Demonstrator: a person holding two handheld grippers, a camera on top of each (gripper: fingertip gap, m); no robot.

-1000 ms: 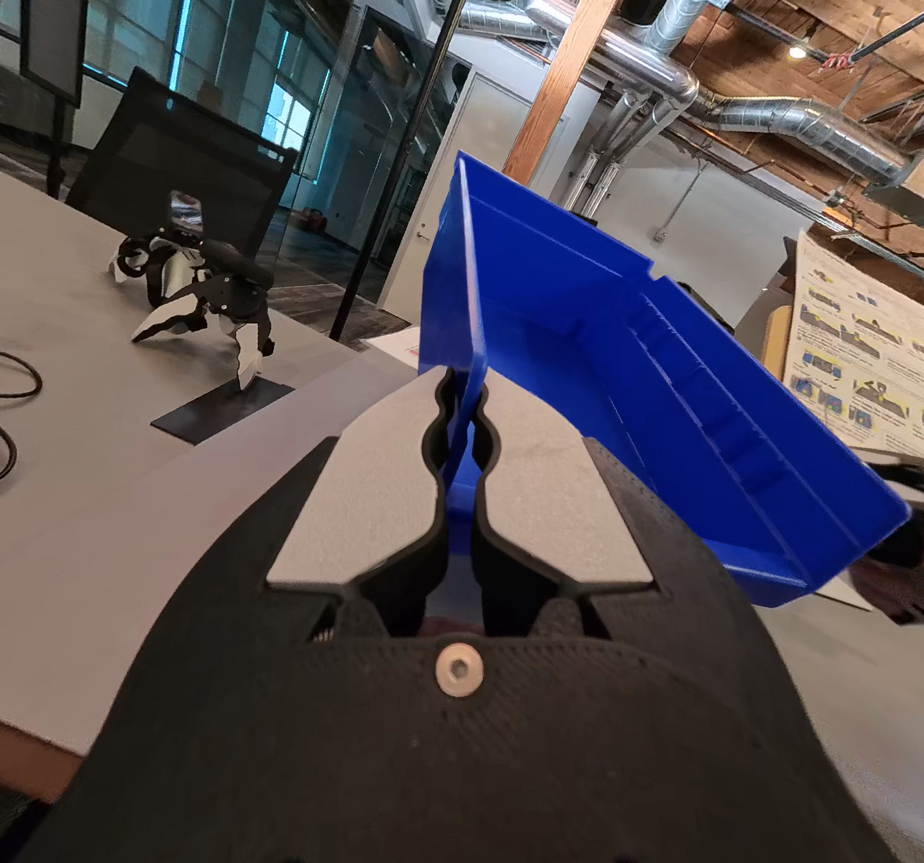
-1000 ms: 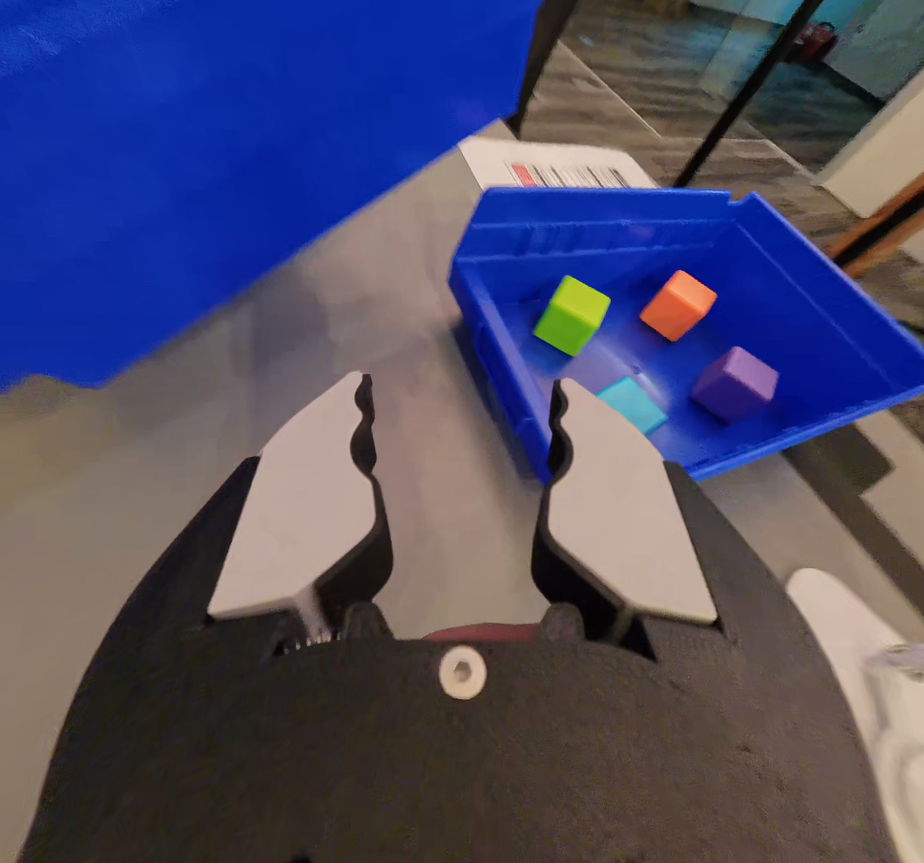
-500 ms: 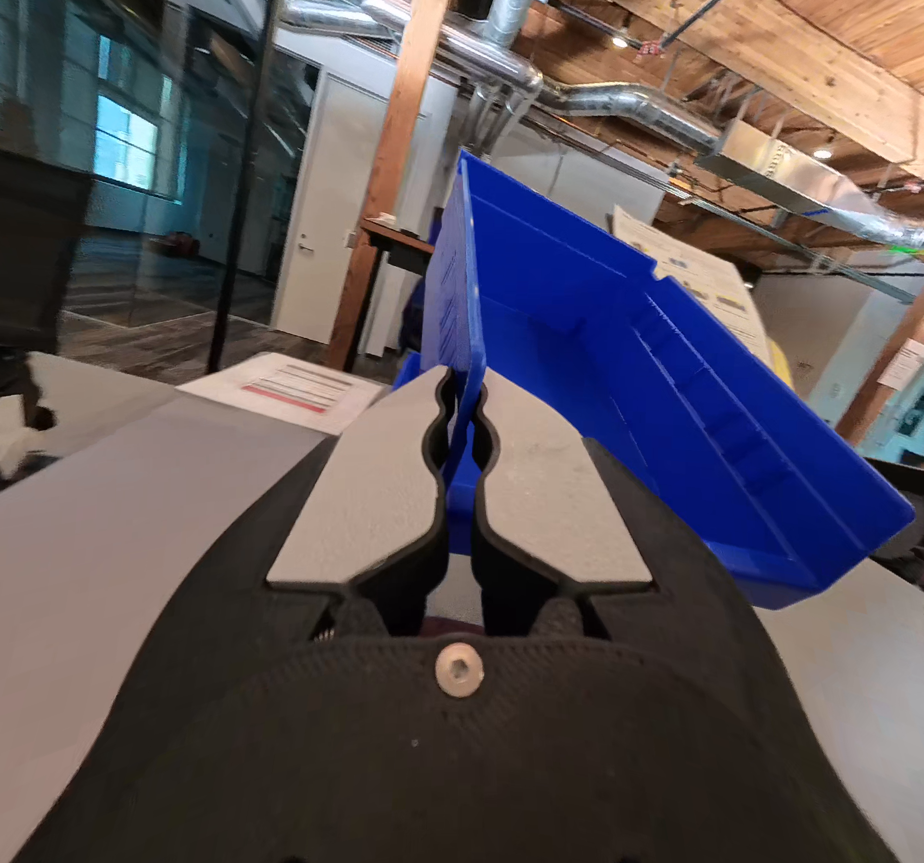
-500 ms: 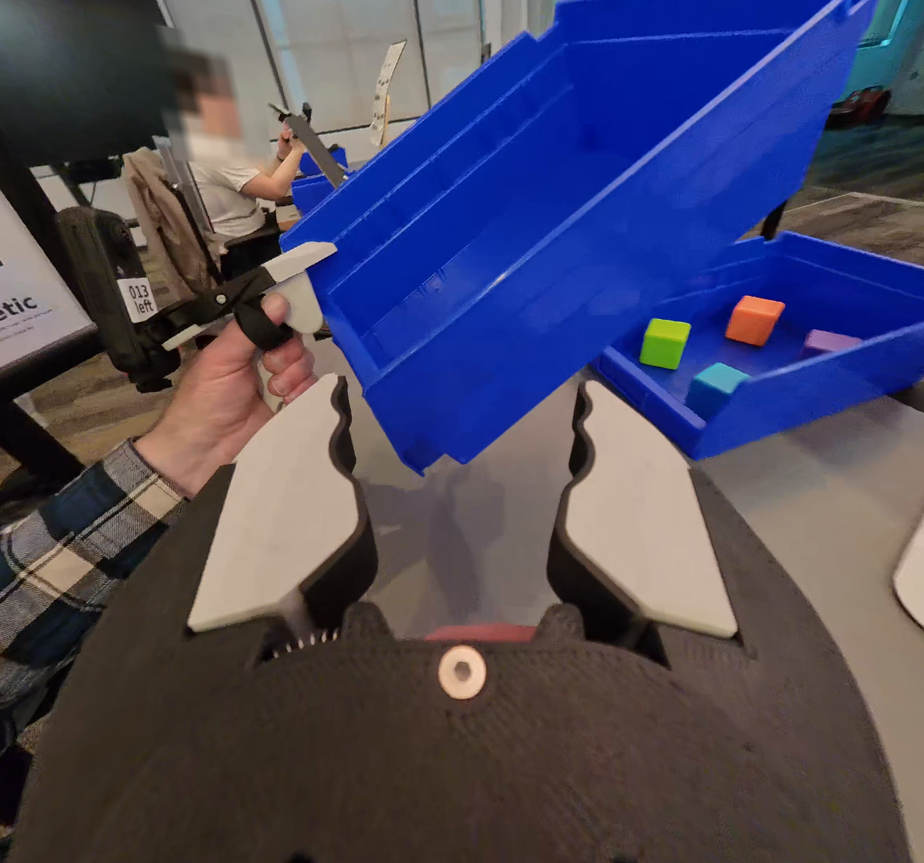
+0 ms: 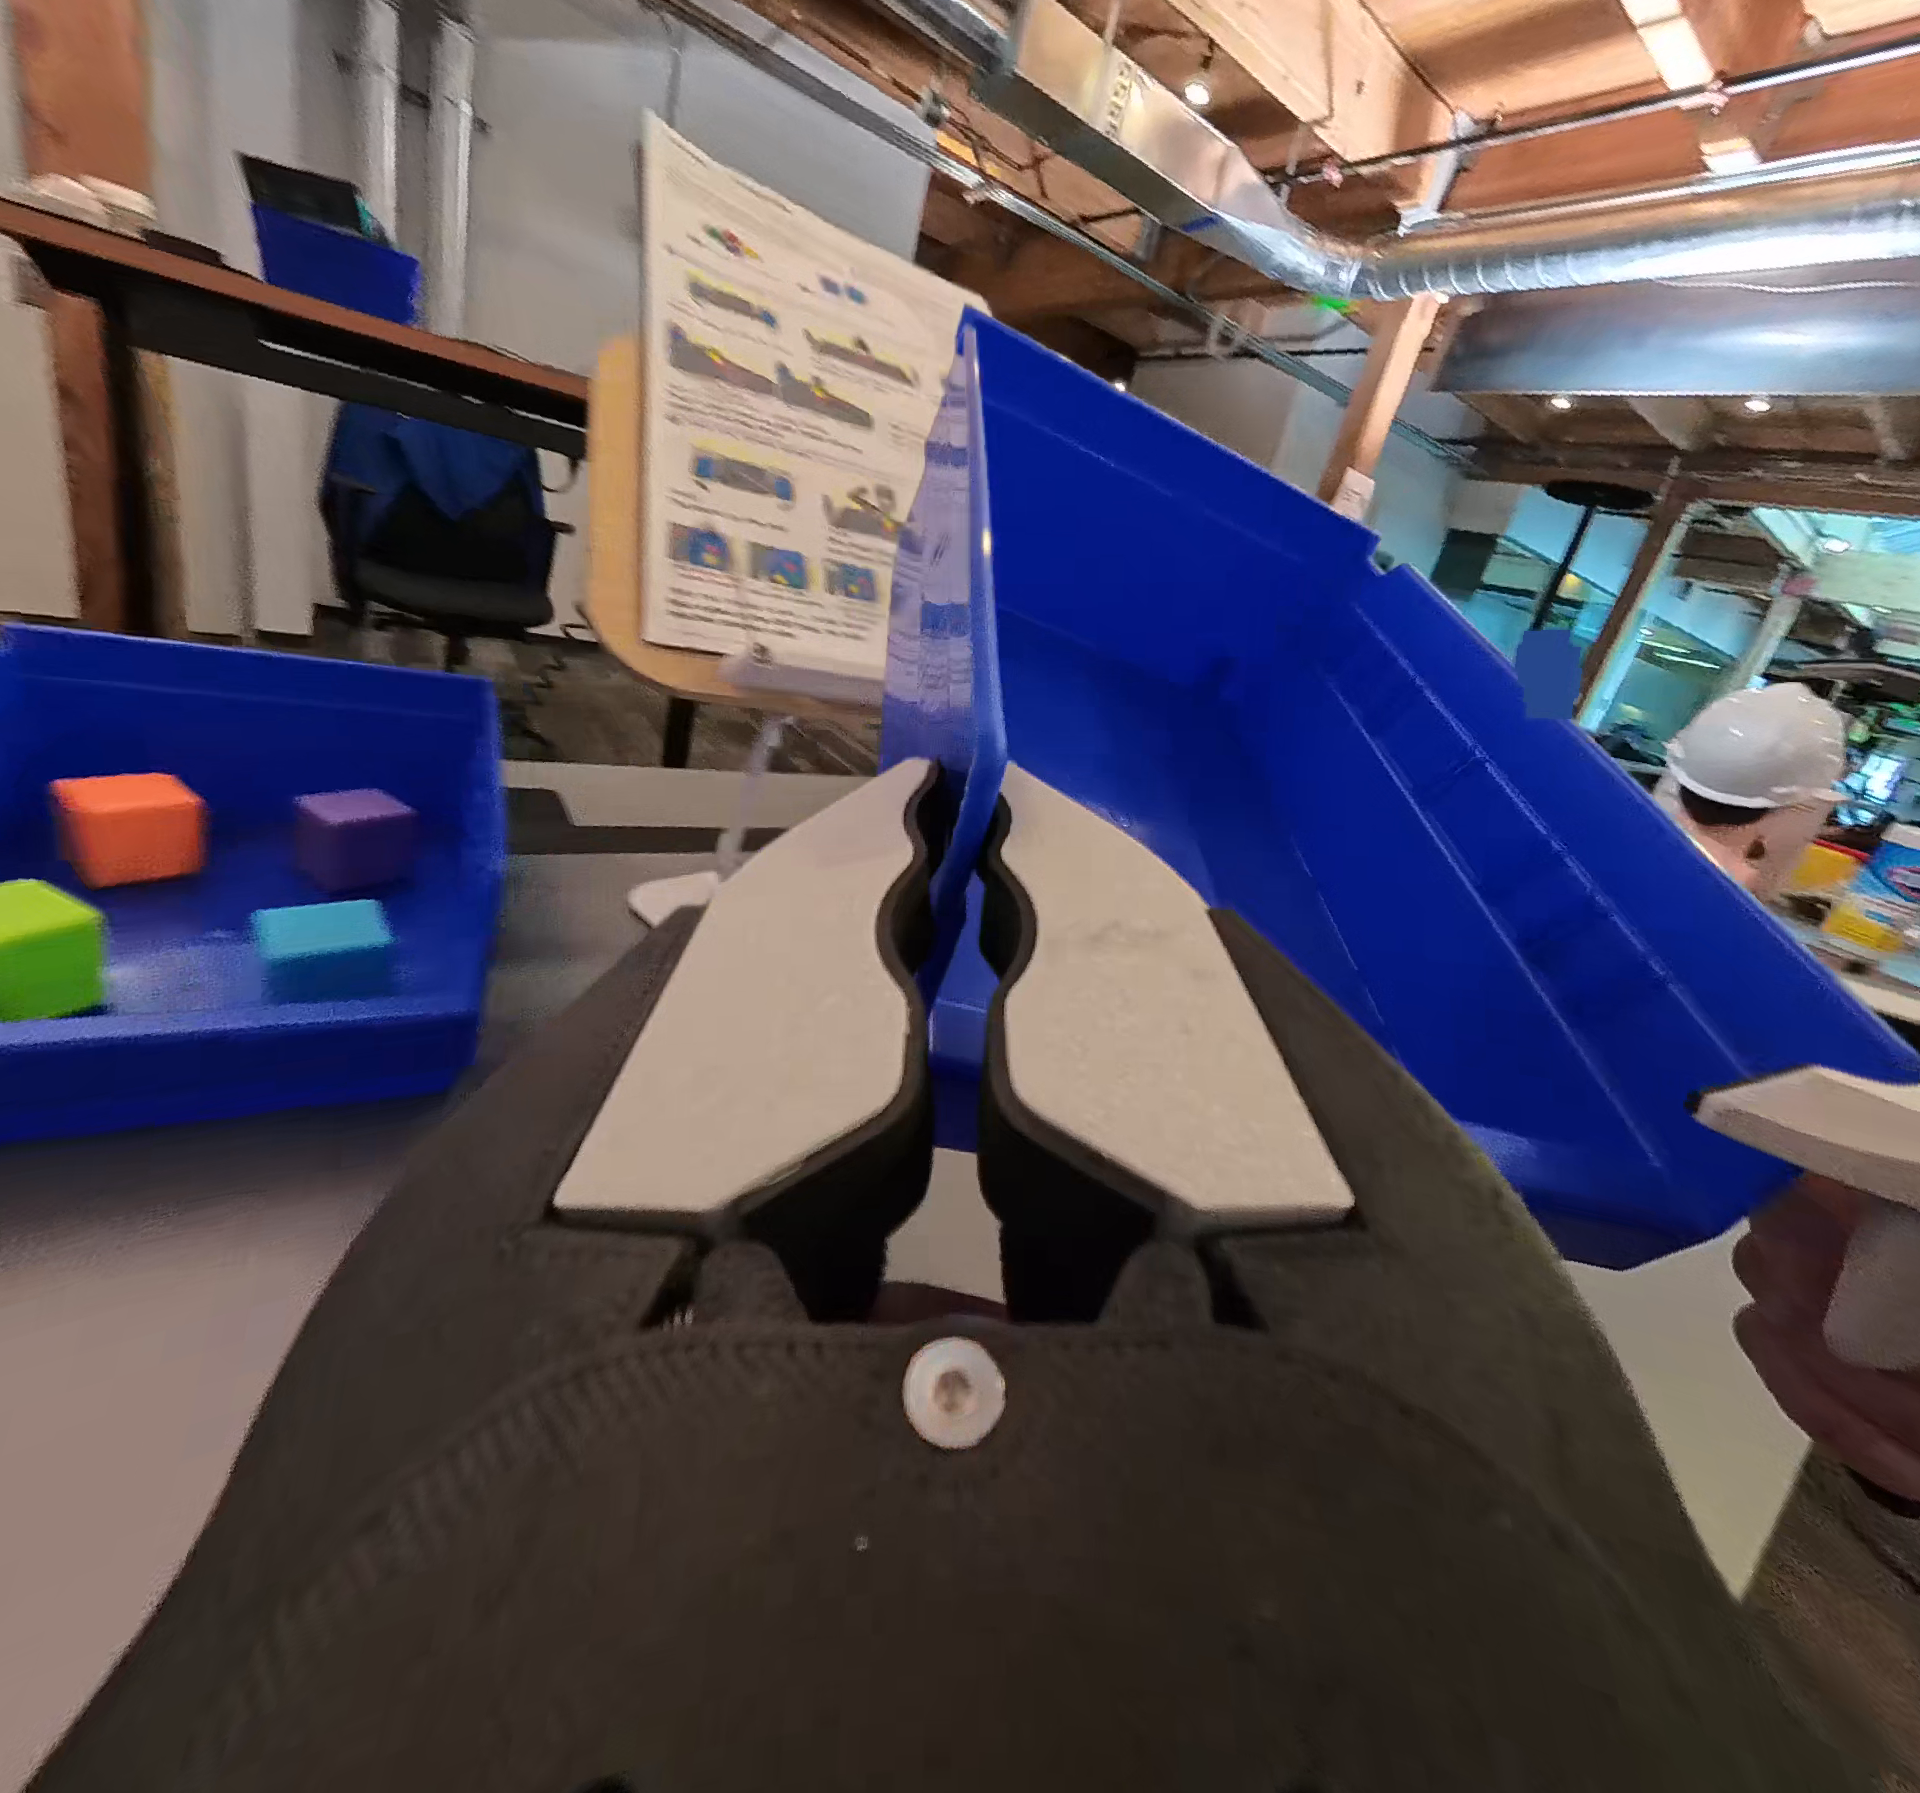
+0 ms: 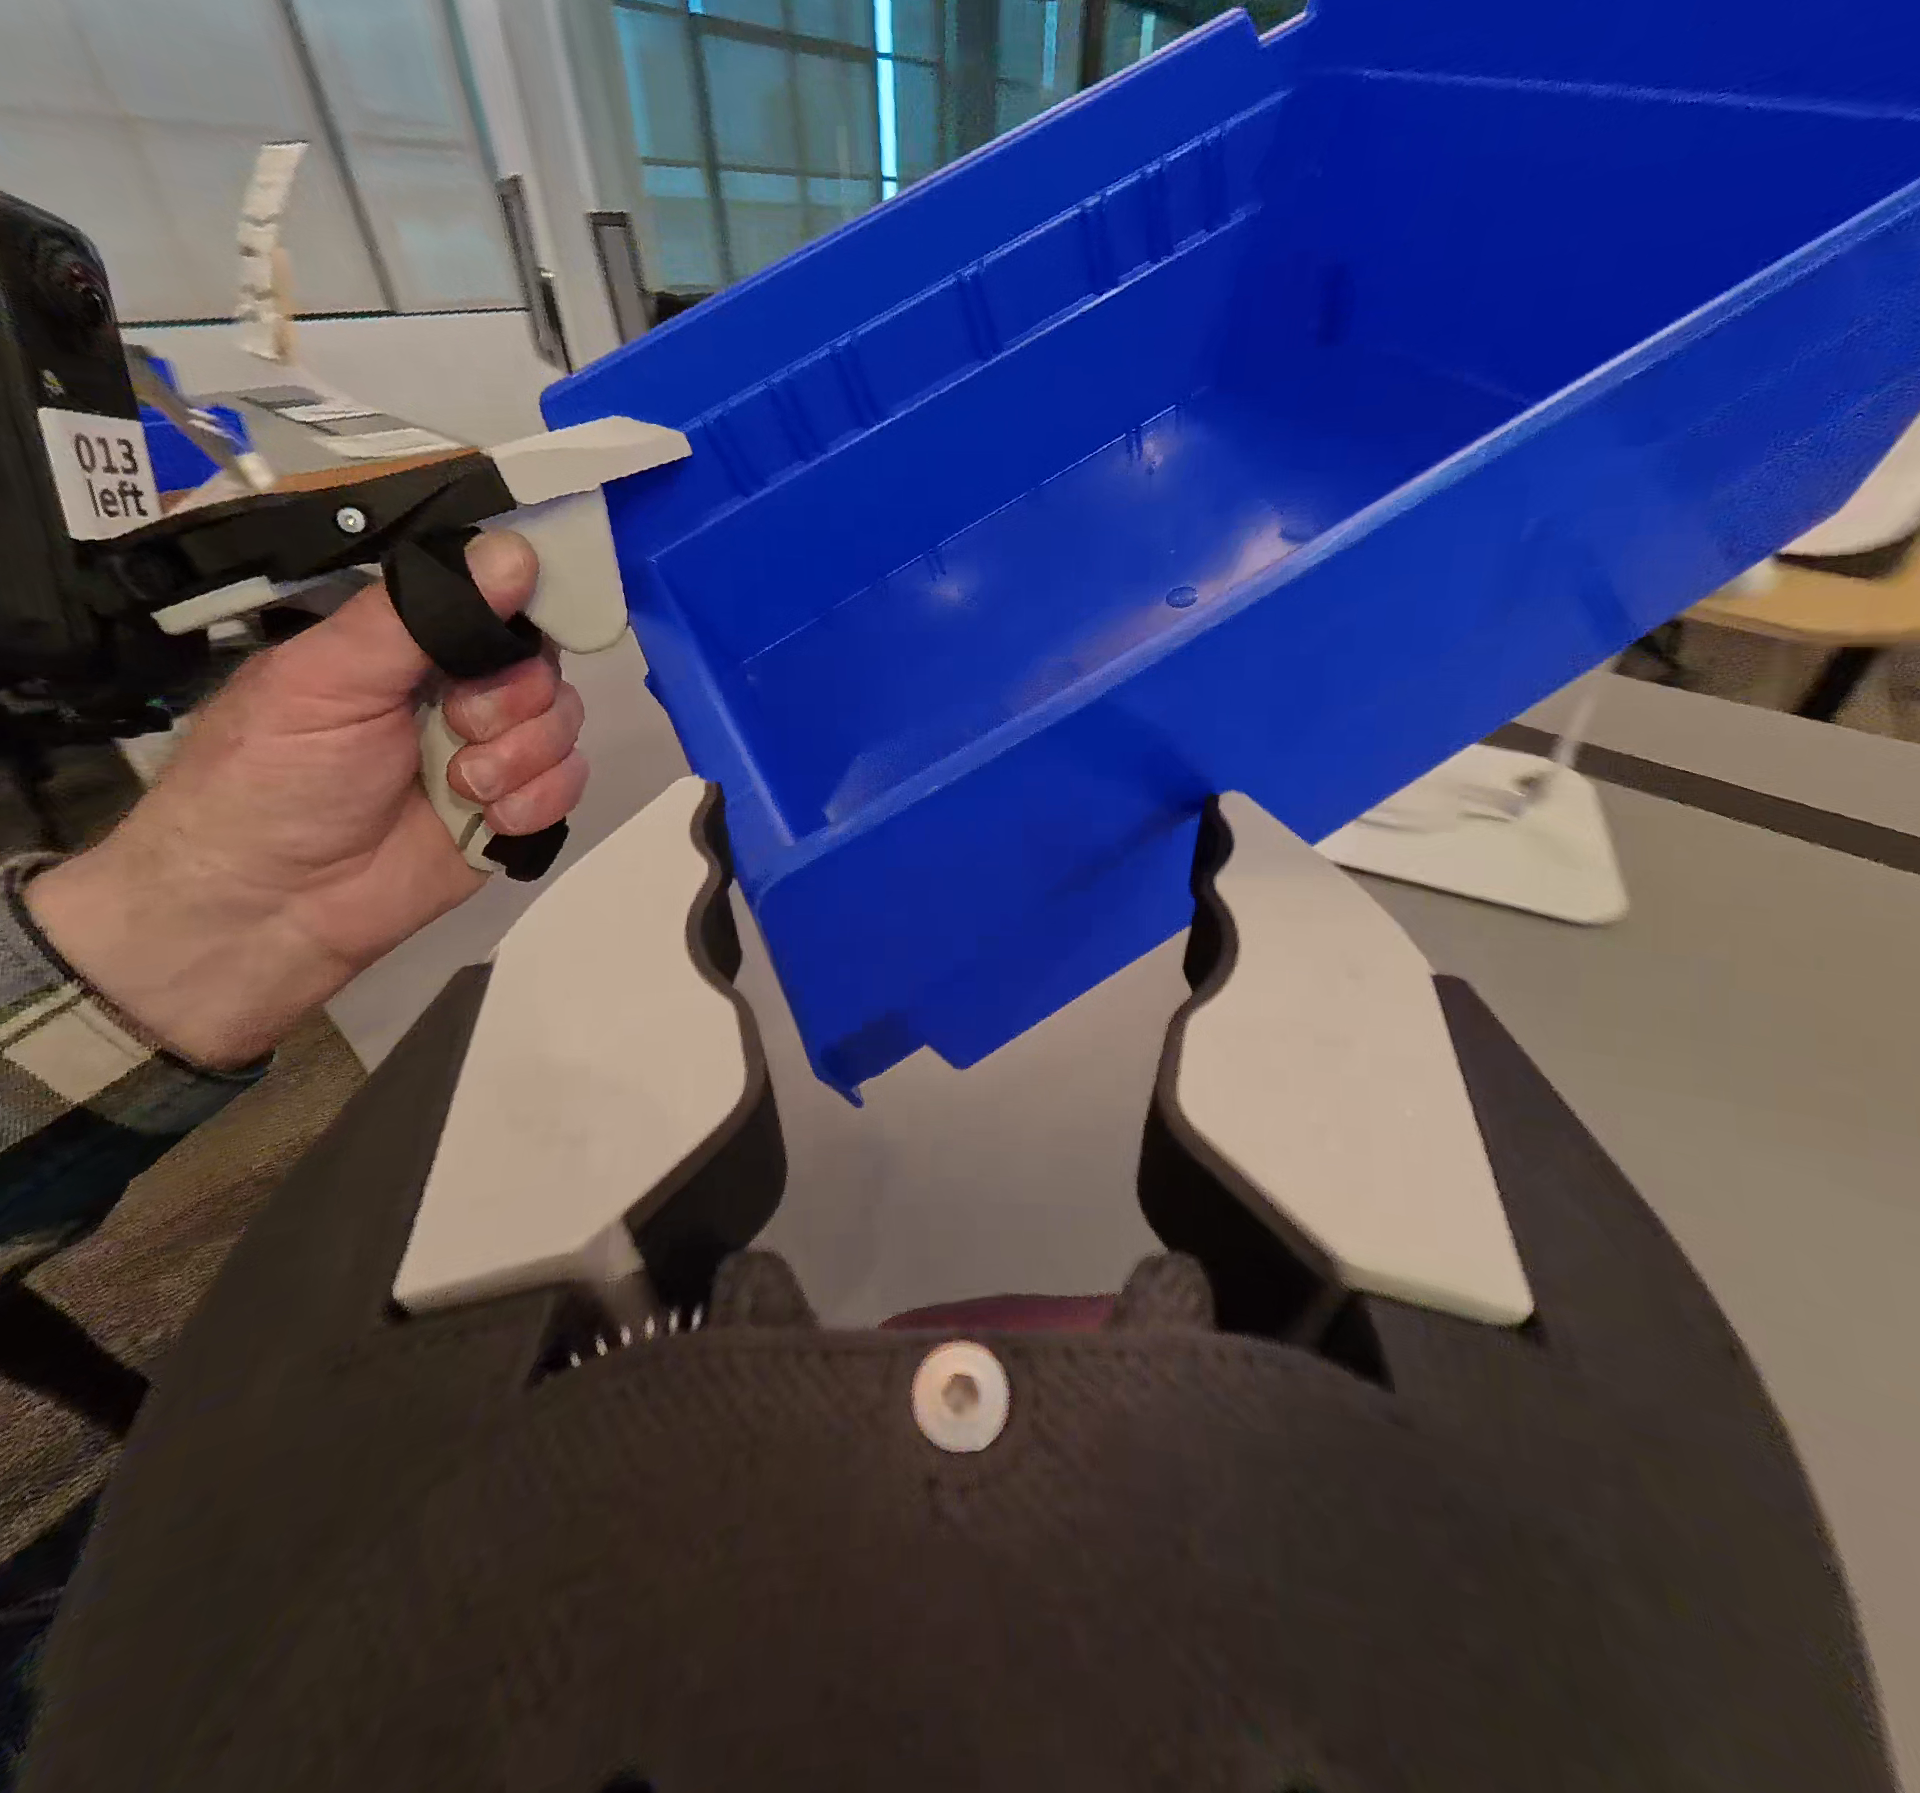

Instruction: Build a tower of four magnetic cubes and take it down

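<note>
My left gripper is shut on the end wall of an empty blue bin and holds it tilted above the grey table. A second blue bin sits on the table at the left. It holds an orange cube, a purple cube, a green cube and a teal cube, all lying apart. My right gripper is open, and the low corner of the empty bin sits between its fingers. The left gripper shows on the bin's far wall.
A poster board stands behind the bins on a white stand base. A desk and an office chair are at the back left. A person sits far off at the right. A hand holds the left gripper. Spacing between my two grippers at the tips: around 20 cm.
My left gripper has swung right with the empty bin, so the bin of cubes now shows at its left. My right gripper has closed in until the bin's corner lies between its open fingers.
</note>
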